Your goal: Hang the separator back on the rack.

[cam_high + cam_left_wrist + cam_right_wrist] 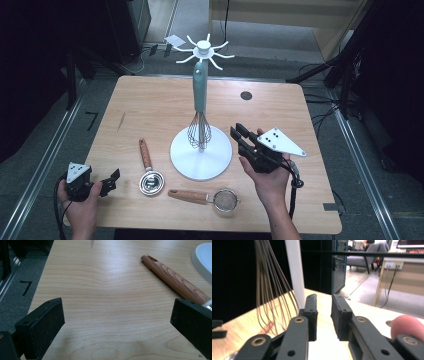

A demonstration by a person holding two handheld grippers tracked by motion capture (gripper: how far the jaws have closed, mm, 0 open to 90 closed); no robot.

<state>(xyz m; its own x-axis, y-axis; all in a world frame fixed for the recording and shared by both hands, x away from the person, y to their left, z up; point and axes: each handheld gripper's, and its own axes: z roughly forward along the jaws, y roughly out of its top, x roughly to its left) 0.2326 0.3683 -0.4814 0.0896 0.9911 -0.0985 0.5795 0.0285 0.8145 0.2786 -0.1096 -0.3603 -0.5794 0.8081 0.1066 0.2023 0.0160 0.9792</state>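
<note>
Teal-handled whisk (200, 107) on white stand (201, 155), right gripper (239, 136) beside, slightly parted.

The left hand-held gripper (111, 180) is black, with a small grey three-cornered plate (78, 172) on top and a black cable (56, 210) that trails from it. Its jaws have flat black pads (46, 326). The right hand-held gripper (239, 136) is also black; its grey plate (280, 142) has dark dots. Its jaw links have brass-coloured rivets (299, 320) and small screws. Both forearms are bare, without sleeves.
</note>
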